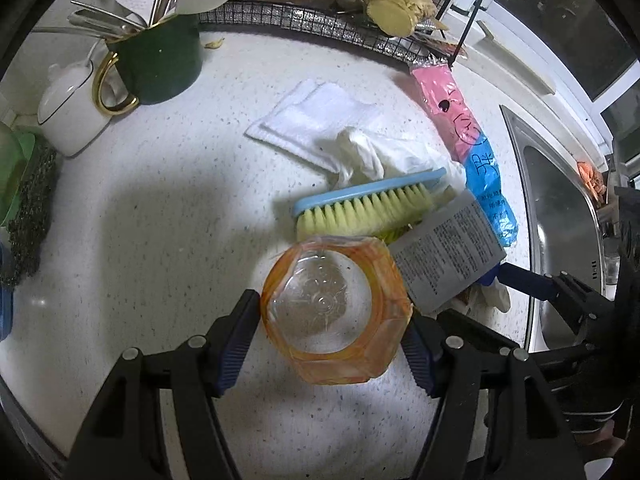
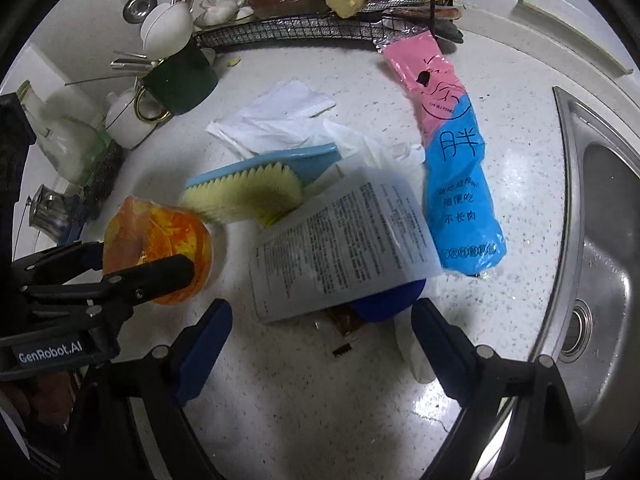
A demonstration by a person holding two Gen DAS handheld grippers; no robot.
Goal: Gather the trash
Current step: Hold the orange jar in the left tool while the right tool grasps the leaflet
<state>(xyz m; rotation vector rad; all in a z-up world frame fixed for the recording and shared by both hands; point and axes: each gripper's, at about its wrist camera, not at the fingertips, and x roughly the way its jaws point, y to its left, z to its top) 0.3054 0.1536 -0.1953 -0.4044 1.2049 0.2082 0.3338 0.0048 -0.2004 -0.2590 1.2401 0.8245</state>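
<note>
My left gripper (image 1: 328, 344) is shut on a clear orange plastic bottle (image 1: 336, 312), one pad against each side, seen end-on over the white counter. In the right wrist view the same bottle (image 2: 160, 236) sits in the left gripper (image 2: 160, 276) at the left. My right gripper (image 2: 322, 346) stands open above the counter, its pads touching nothing. Just beyond its fingers lies a white printed packet (image 2: 344, 248) over a blue piece (image 2: 388, 300), with brown wrapper scraps (image 2: 344, 326) and a white glove (image 2: 416, 356) below. A pink and blue snack bag (image 2: 460, 168) lies to the right.
A blue brush with yellow bristles (image 1: 372, 204) lies on crumpled white paper towels (image 1: 320, 120). A green mug of utensils (image 1: 160, 64), a white pot (image 1: 72, 112) and a scourer (image 1: 32, 208) stand at the left. A wire rack (image 1: 312, 16) runs along the back, a steel sink (image 2: 600, 240) at the right.
</note>
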